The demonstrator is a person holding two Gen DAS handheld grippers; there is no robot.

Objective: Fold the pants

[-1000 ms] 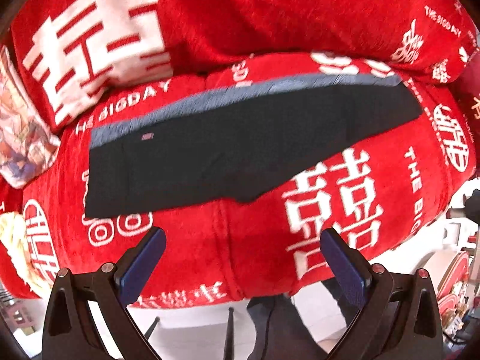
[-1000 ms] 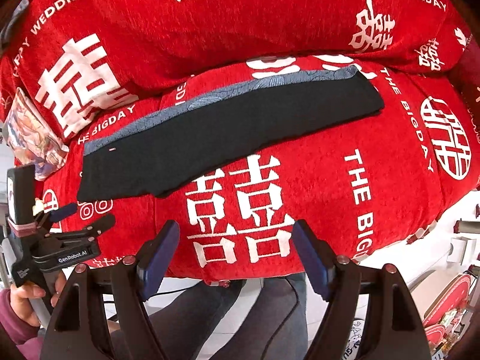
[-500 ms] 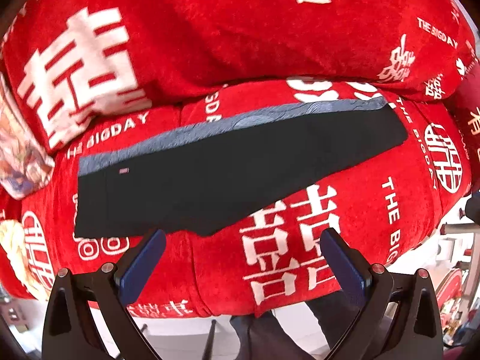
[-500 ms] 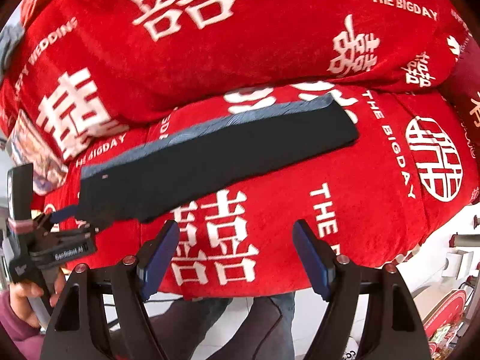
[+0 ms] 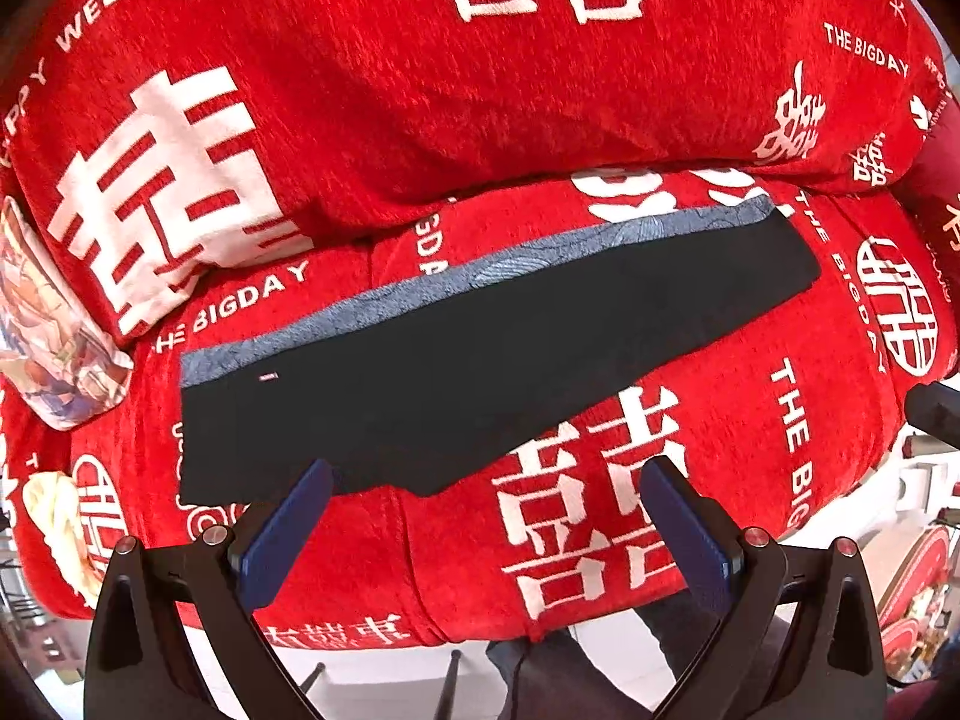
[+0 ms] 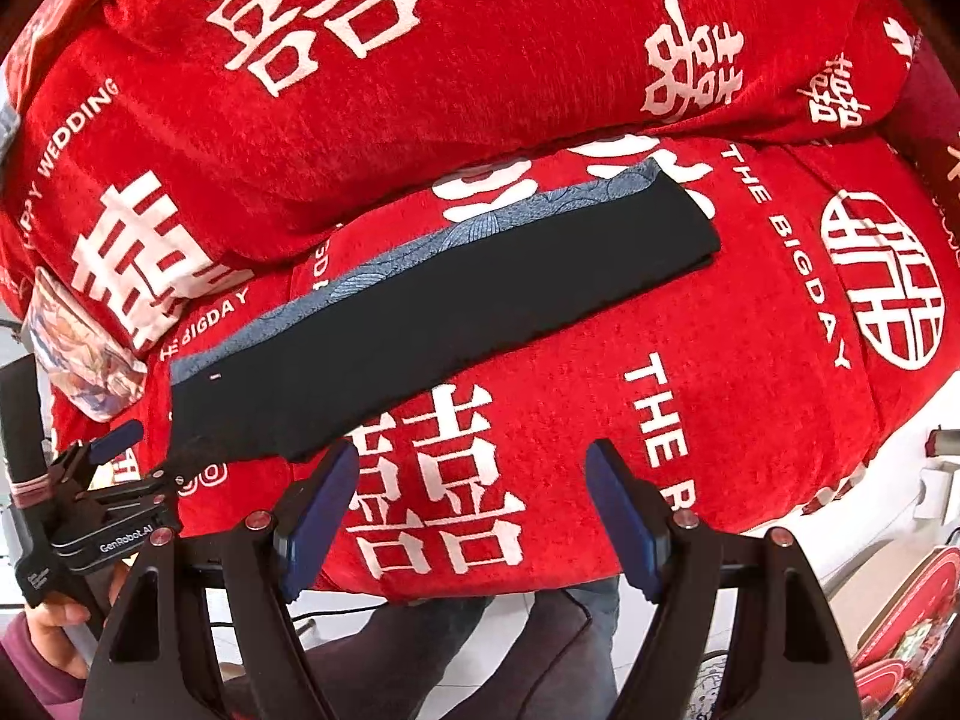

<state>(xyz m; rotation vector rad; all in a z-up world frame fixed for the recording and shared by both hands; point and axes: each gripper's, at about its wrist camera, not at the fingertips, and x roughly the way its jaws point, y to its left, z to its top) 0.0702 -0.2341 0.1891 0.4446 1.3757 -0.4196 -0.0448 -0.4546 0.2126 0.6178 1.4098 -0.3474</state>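
Black pants [image 5: 480, 360] with a blue-grey stripe along the far edge lie flat on the red sofa seat, folded lengthwise, waist end at the left and leg end at the right. My left gripper [image 5: 487, 474] hangs open above the seat's front, its left pad [image 5: 288, 528] over the pants' near edge, nothing between the pads. In the right wrist view the pants [image 6: 420, 312] run diagonally. My right gripper [image 6: 472, 450] stands open over the bare red cover in front of them. The left gripper [image 6: 144, 456] shows there at the far left, by the waist end.
The sofa's backrest [image 5: 420, 120] rises right behind the pants. A patterned cushion [image 5: 54, 348] sits at the left end. Below the seat's front edge are the person's legs [image 6: 450, 648] and white floor. A hand in a purple sleeve [image 6: 42, 654] holds the left gripper.
Both grippers have moved in over the seat, so the pants sit lower and more to the left in the views. The pants lie as before, and both jaws stay wide.
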